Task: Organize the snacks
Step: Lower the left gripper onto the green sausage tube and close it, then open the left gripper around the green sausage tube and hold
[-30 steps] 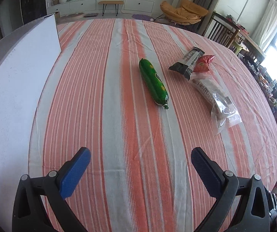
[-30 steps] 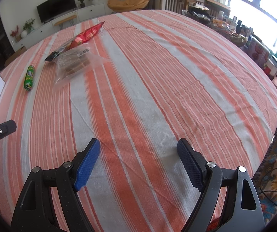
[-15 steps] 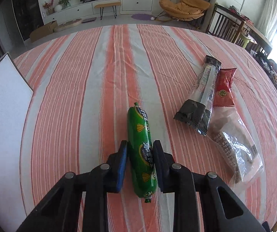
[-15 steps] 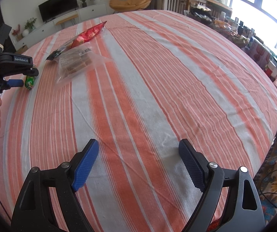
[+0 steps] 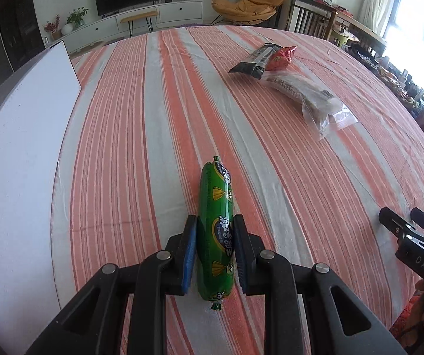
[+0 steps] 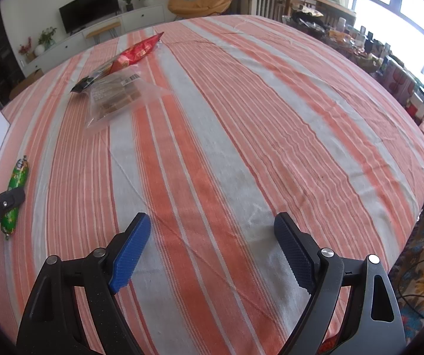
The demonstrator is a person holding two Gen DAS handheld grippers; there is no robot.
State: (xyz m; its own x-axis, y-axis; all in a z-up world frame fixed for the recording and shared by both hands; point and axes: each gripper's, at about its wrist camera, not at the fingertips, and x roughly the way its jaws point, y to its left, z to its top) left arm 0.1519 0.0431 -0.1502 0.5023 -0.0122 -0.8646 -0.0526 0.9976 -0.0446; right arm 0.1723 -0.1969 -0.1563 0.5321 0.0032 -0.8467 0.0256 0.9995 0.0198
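Snacks are being sorted, and the green sausage stick (image 5: 215,230) is first: a second ago it lay untouched far up the striped desk (image 5: 141,124) with the left hand-held gripper (image 5: 215,248) gaping well short of it. Now the blue pads (image 5: 189,251) are clamped on its lower half, so pickup looks secured and moving it is likely next. Its far end juts forward beyond the fingers. The right hand-held gripper (image 6: 212,251) hangs open and empty, well apart from the remaining packets (image 6: 117,94).

"DAS" stands on the black right claw (image 5: 412,236); "Robot.AI" on the left claw's (image 6: 8,207) black arm; the green sausage's (image 5: 215,230) print is unreadable.
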